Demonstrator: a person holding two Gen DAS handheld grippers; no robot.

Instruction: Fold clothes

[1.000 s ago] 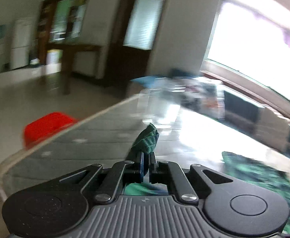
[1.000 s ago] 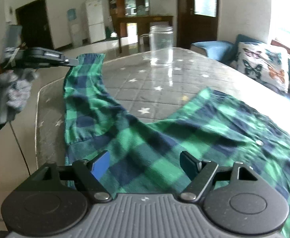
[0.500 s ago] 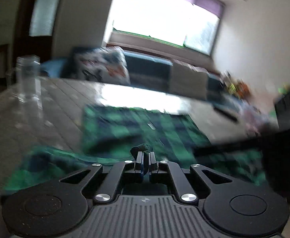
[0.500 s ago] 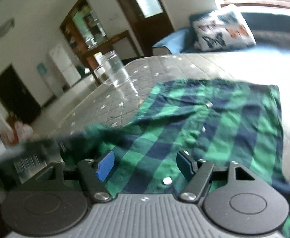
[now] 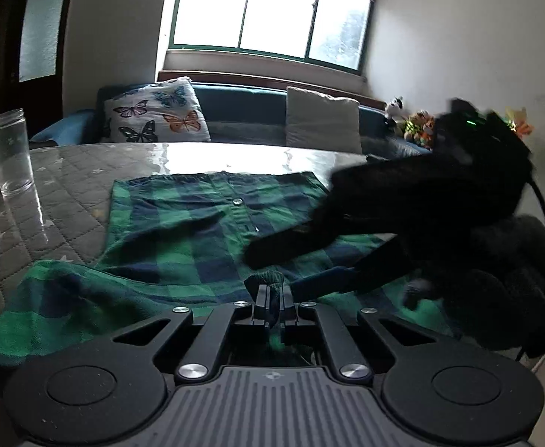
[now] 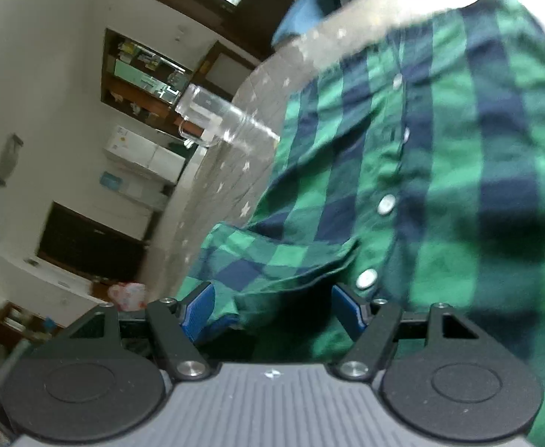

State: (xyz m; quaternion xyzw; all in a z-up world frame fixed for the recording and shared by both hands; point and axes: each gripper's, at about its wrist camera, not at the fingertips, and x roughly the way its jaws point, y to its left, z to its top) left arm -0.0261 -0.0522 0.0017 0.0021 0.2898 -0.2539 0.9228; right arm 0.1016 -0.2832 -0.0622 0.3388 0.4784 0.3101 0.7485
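A green and navy plaid shirt (image 5: 197, 231) lies spread on the quilted table cover, button placket up. My left gripper (image 5: 272, 294) is shut on a bunched bit of the shirt's fabric, held low over the near edge of the garment. The right gripper (image 6: 272, 309) is open and rolled to one side, close above the shirt (image 6: 440, 167) near its buttons. A fold of cloth lies between its blue pads (image 6: 197, 309), which do not press on it. In the left wrist view it shows as a dark blur with one blue finger (image 5: 328, 279) just right of the held fabric.
A clear glass jar (image 5: 11, 152) stands on the grey star-quilted table cover (image 5: 67, 171) at the far left, also seen as the jar (image 6: 205, 119). A sofa with a butterfly cushion (image 5: 157, 111) sits behind the table under the window.
The left gripper swung from facing the doorway side to facing the sofa, carrying the fabric over the shirt. The right gripper rolled over and dropped closer to the shirt.
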